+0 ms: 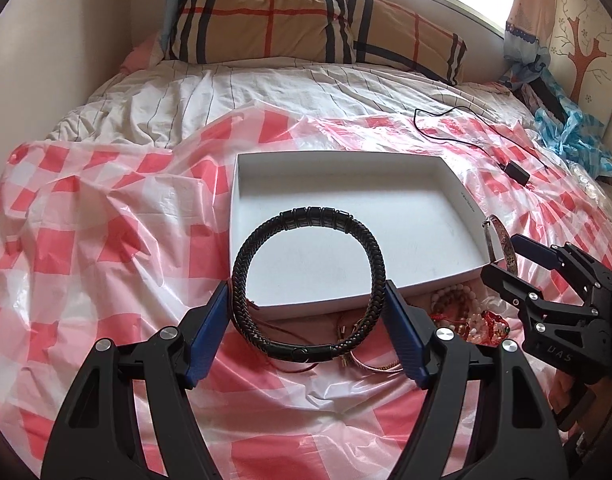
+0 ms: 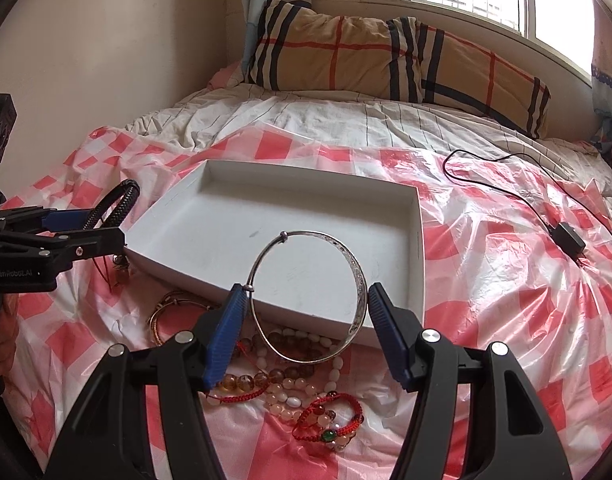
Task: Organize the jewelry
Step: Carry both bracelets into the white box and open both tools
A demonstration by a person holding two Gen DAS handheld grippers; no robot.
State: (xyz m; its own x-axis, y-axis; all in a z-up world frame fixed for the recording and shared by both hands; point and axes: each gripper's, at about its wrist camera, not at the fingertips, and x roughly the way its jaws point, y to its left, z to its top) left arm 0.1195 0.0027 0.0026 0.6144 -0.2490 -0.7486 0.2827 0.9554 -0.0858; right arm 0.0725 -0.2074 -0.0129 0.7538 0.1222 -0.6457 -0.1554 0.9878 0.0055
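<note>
Two pieces are held above the bed, just short of the near rim of the white box (image 1: pixel 462 196): the left gripper (image 1: pixel 308 300) clamps the black braided bracelet (image 1: pixel 306 280) across its width, and the right gripper (image 2: pixel 304 312) pinches the silver bangle (image 2: pixel 310 296) the same way. Braided cord looks light and springy, likely to flex, whereas the thin metal hoop seems stiff, slick and prone to pivot. Beaded bracelets (image 2: pixel 290 384) lying on the checked plastic sheet (image 2: pixel 486 280) look loose and floppy, best taken across the strand.

"UAS" on right tongs (image 1: pixel 502 256); "GenRobot.AI" on left tongs (image 2: pixel 94 224)
</note>
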